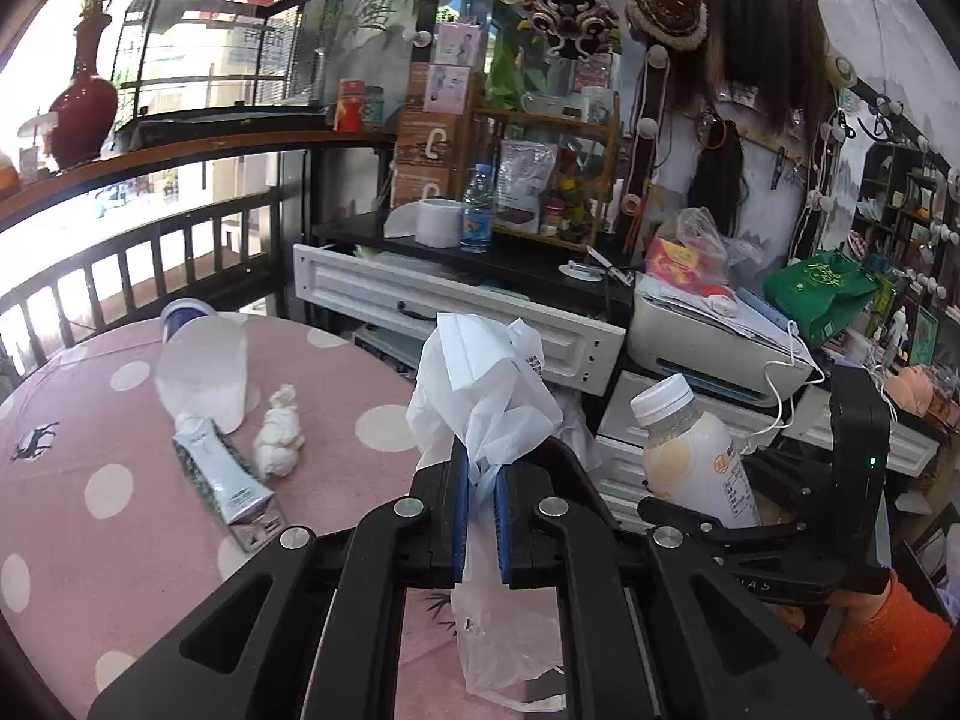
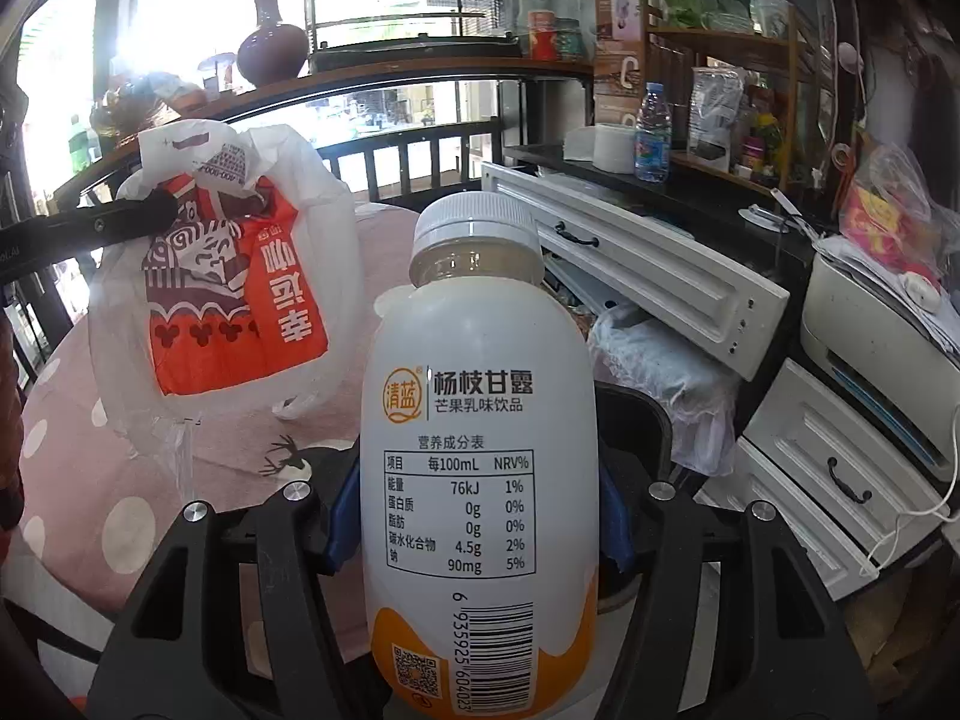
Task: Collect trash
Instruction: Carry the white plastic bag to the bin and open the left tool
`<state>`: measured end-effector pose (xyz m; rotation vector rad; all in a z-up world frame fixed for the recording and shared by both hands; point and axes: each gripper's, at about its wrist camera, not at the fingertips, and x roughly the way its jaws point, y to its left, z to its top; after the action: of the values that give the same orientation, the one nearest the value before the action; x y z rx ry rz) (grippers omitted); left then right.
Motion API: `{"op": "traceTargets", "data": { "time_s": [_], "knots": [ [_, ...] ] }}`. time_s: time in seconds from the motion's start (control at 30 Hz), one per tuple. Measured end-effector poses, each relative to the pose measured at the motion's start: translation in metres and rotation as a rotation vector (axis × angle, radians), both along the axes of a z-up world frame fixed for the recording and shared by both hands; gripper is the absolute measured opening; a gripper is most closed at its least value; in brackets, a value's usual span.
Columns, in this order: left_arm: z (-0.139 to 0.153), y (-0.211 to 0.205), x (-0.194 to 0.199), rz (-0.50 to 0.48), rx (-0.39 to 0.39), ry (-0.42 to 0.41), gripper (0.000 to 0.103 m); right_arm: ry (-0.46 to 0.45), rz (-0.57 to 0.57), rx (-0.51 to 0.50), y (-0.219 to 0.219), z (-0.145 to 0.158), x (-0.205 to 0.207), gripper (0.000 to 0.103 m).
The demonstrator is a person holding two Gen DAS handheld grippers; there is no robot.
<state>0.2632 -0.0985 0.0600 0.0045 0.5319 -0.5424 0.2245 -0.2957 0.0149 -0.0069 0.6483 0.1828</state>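
Right claw (image 2: pixel 480 546) is clamped on the bottle (image 2: pixel 480 450), its blue pads pressing both flanks of the white body low down, cap upward and the bottle upright in the grip. Left claw (image 1: pixel 480 516) is clenched on a bunched edge of the bag (image 1: pixel 480 408), the thin white plastic pinched between its pads, some film standing up above them and the rest hanging below over the pink spotted table (image 1: pixel 90 420). Seen from the right wrist, the bag (image 2: pixel 228 276) hangs to the left of the bottle with its red print showing, and its mouth does not look spread. The step in hand, as I judge it, is getting the bottle into the bag, and the hard part is the opening: one pinch point lets the film sag shut. It would help to lift the left claw so the bag hangs free and gapes, then bring the bottle over the mouth base first and let go only once most of the body is inside. On the table a tube (image 1: pixel 225 480), a tissue wad (image 1: pixel 279 432) and a slipper (image 1: pixel 204 366) wait, so the bag should stay held.
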Motion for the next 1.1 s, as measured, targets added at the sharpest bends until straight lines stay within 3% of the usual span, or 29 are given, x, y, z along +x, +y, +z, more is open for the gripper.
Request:
{"op": "traceTargets", "data": {
  "time_s": [0.23,0.53,1.1],
  "knots": [
    [-0.023,-0.069,0.020,-0.093,0.033,0.063,0.008,-0.001,-0.123,-0.011,-0.043,-0.010,-0.010,0.061],
    [-0.088,-0.142,0.061,-0.119,0.127,0.200,0.008,0.047,-0.240,0.024,-0.097,-0.034,-0.021,0.061],
    [-0.193,-0.203,0.114,-0.076,0.360,0.353,0.008,0.139,-0.273,0.058,-0.121,-0.080,-0.012,0.061]
  ]
}}
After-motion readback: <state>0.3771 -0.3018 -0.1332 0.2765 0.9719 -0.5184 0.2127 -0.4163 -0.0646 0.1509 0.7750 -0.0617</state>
